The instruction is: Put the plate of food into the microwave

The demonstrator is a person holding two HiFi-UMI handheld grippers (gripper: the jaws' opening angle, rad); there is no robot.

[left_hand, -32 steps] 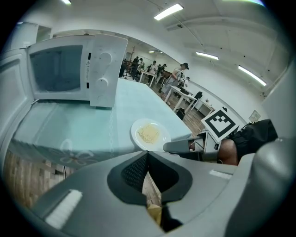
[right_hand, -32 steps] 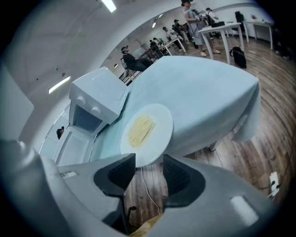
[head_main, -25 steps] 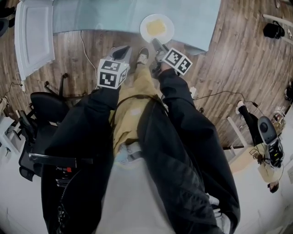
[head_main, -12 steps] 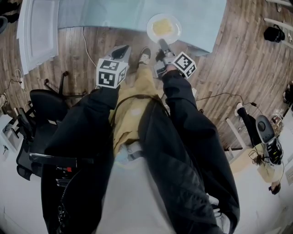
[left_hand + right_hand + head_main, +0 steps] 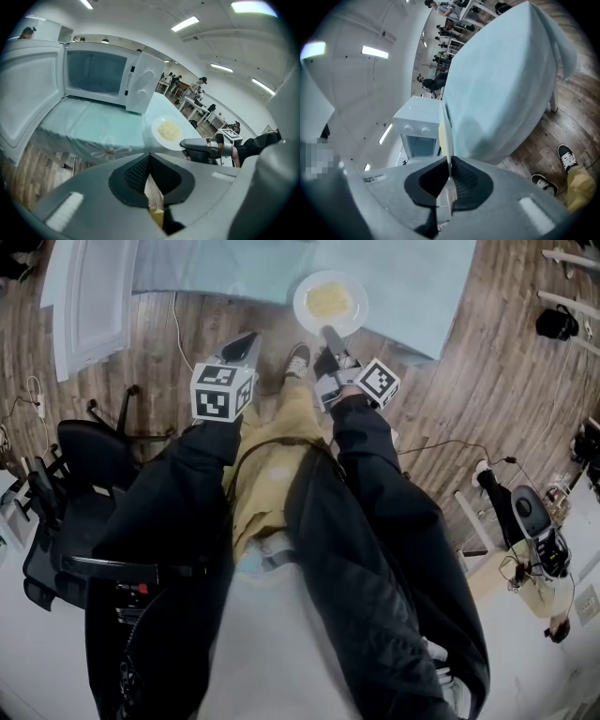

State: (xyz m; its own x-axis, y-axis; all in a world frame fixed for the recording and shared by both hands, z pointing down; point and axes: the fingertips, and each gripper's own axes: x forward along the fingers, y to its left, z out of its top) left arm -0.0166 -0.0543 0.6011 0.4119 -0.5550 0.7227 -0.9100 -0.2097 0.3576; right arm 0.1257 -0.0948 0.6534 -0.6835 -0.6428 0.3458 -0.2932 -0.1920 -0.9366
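Observation:
A white plate (image 5: 330,302) with yellow food (image 5: 329,299) rests near the front edge of the light blue tablecloth (image 5: 225,268). My right gripper (image 5: 327,334) is at the plate's near rim. Its jaws are closing, with the rim pinched edge-on between the pads (image 5: 457,174) in the right gripper view. My left gripper (image 5: 248,341) hangs over the floor to the plate's left, its jaws (image 5: 150,157) shut on nothing. The white microwave (image 5: 96,75) stands on the table with its door (image 5: 28,89) swung open to the left. The microwave (image 5: 419,131) also shows beyond the plate (image 5: 445,131).
A black office chair (image 5: 75,512) stands on the wooden floor at my left. The person's feet (image 5: 295,360) are just below the table edge. A cable (image 5: 178,329) trails down from the table. Other tables and people are far behind the microwave.
The right gripper has settled onto the plate's near rim and gripped it. The left gripper has stayed almost where it was.

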